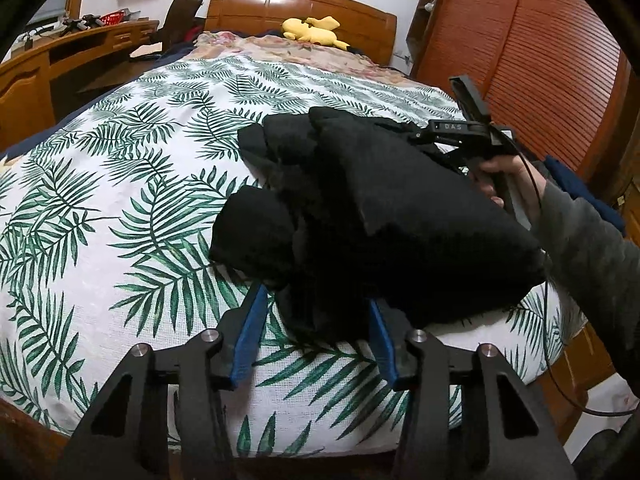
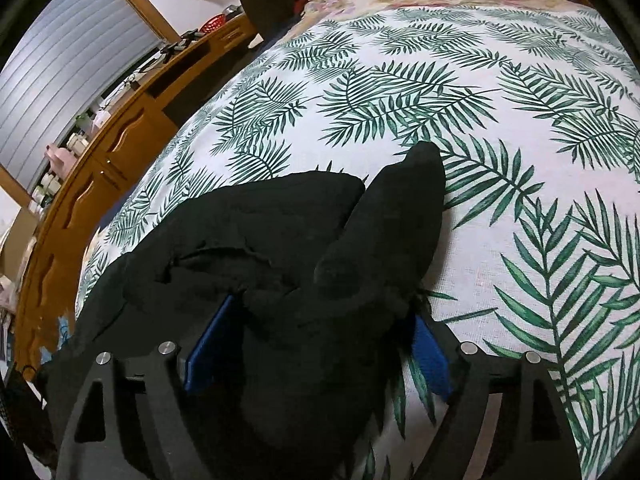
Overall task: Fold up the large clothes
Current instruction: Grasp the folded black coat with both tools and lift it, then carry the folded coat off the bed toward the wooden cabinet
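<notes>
We judge we are mid-fold: the black garment [image 1: 360, 216] is bunched at the bed's [image 1: 120, 200] near edge, both the left hand-held gripper [image 1: 316, 320] and right hand-held gripper [image 2: 320, 320] partly open with cloth between the jaws, so next we should spread it flat.

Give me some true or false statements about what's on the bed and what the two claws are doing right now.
1. The black garment lies on a palm-leaf bedspread. True.
2. The left claw hangs free of the cloth. False: black fabric sits between its blue fingers.
3. A yellow plush toy lies by the headboard. True.
4. The garment is spread flat. False: it is bunched in a heap.
5. The right claw has fabric between its fingers. True.
</notes>
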A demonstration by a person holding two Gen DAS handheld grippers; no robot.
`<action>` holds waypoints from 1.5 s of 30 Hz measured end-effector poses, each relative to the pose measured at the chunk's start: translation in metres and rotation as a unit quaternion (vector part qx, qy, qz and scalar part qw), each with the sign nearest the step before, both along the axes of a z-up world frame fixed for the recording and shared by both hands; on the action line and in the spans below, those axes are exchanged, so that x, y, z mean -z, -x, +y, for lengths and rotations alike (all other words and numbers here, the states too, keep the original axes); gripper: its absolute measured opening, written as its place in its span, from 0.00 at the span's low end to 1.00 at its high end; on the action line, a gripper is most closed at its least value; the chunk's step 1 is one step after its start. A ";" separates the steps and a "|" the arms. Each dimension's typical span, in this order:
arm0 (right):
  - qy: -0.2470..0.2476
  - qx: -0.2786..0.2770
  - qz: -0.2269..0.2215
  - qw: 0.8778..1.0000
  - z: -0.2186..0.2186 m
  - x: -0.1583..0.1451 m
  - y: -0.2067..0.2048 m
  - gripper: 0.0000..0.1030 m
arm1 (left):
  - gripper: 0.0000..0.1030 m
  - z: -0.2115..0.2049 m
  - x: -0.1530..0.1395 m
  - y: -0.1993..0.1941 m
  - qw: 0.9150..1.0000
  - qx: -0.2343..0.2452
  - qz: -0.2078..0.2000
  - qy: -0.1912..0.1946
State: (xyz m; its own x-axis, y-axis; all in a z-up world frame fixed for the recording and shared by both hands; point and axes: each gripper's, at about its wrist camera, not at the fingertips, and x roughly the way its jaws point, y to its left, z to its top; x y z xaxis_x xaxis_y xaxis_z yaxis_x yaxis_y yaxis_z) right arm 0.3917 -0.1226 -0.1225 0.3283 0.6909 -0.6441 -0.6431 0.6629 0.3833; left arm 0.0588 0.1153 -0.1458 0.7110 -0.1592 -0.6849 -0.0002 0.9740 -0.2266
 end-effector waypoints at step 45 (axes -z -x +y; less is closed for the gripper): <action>0.076 -0.110 -0.170 0.976 0.167 -0.078 0.104 0.20 | 0.07 0.147 -0.035 0.062 0.989 -0.113 -0.095 -0.028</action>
